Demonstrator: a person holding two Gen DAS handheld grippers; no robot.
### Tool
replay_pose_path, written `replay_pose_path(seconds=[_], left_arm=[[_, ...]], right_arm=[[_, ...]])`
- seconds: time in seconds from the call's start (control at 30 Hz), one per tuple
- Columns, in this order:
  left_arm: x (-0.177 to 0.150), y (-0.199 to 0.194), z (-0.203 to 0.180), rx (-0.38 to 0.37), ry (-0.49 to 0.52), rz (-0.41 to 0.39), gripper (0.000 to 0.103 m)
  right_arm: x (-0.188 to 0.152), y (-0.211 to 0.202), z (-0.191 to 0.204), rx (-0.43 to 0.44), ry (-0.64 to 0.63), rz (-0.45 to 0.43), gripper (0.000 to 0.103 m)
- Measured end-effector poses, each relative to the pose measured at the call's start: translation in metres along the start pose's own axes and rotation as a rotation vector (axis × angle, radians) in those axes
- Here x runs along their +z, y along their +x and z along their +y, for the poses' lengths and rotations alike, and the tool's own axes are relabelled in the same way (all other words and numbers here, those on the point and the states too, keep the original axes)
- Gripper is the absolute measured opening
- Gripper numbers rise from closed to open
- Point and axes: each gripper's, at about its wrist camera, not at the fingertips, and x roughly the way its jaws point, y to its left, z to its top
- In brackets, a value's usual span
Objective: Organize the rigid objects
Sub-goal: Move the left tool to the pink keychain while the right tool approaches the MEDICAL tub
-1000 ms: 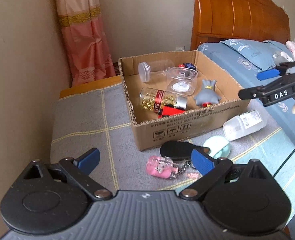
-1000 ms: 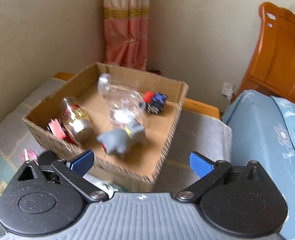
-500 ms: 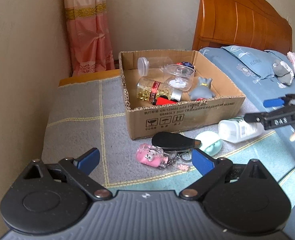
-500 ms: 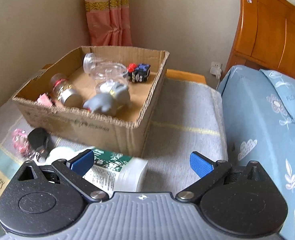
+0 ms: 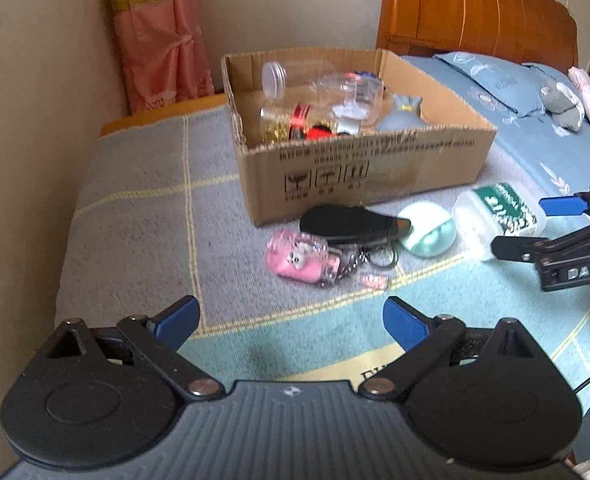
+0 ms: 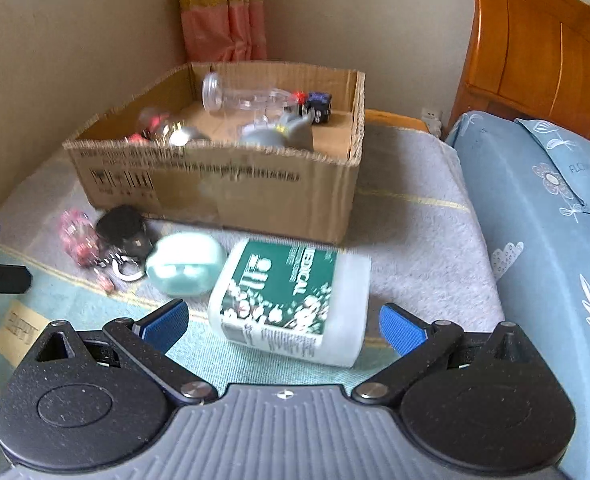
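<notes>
A cardboard box (image 5: 375,176) (image 6: 255,188) on the grey blanket holds clear jars, a gold-filled bottle, a grey toy and a red item. In front of it lie a pink keychain toy (image 5: 299,260) (image 6: 77,236), a black case (image 5: 347,222) (image 6: 121,226), a mint round case (image 5: 425,230) (image 6: 185,262) and a white bottle with a green label (image 5: 495,214) (image 6: 291,300). My right gripper (image 6: 283,322) stands open just short of the white bottle, which lies between its fingertips' line. Open and empty, my left gripper (image 5: 291,318) hovers short of the pink toy.
A wall and a pink curtain (image 5: 159,36) bound the left and back. A wooden headboard (image 5: 475,12) and a blue bedspread (image 6: 543,220) with a pillow lie to the right. A teal mat (image 5: 295,344) covers the near surface. A cable runs at the lower right of the left wrist view.
Both grippers have drawn back and lowered from the box. The right one came down from above the box to just behind the white bottle. Both stayed open.
</notes>
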Motion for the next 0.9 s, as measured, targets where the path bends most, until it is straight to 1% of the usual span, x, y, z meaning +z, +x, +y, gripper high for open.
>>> replay_pose_path(seconds=[0.13, 0.23, 0.27, 0.37, 0.47, 0.57, 0.63, 0.7, 0.73, 0.77, 0.83, 0.9], left_arm=[[-0.003, 0.007, 0.002, 0.006, 0.009, 0.003, 0.098], [-0.004, 0.013, 0.003, 0.008, 0.013, 0.006, 0.098], [-0.004, 0.015, 0.003, 0.008, 0.012, 0.008, 0.098], [-0.001, 0.021, 0.003, 0.002, 0.017, -0.004, 0.098], [0.004, 0.028, 0.000, 0.005, 0.029, -0.031, 0.097], [0.009, 0.034, -0.003, 0.005, 0.056, -0.049, 0.094], [0.012, 0.039, -0.005, 0.002, 0.075, -0.058, 0.091], [0.014, 0.043, -0.005, -0.008, 0.086, -0.055, 0.080], [0.015, 0.045, -0.005, -0.016, 0.084, -0.054, 0.077], [0.015, 0.046, -0.004, -0.020, 0.082, -0.054, 0.074], [0.015, 0.051, -0.002, -0.027, 0.086, -0.052, 0.073], [0.016, 0.053, -0.001, -0.043, 0.091, -0.054, 0.065]], right_arm=[[-0.005, 0.015, 0.000, -0.063, -0.015, 0.031, 0.103], [-0.010, 0.024, -0.010, -0.042, 0.015, 0.083, 0.103], [-0.012, 0.025, -0.016, -0.015, 0.040, 0.077, 0.103], [-0.017, 0.023, -0.019, -0.004, 0.018, 0.052, 0.103], [-0.021, 0.022, -0.017, -0.007, 0.018, 0.028, 0.103], [-0.022, 0.022, -0.017, -0.011, 0.023, 0.013, 0.103], [-0.024, 0.021, -0.017, -0.012, 0.024, 0.001, 0.103], [-0.025, 0.021, -0.018, -0.011, 0.022, -0.011, 0.103], [-0.026, 0.020, -0.018, -0.011, 0.022, -0.017, 0.103], [-0.027, 0.020, -0.018, -0.010, 0.021, -0.022, 0.103], [-0.028, 0.019, -0.017, -0.011, 0.020, -0.031, 0.103], [-0.029, 0.019, -0.017, -0.011, 0.020, -0.030, 0.103]])
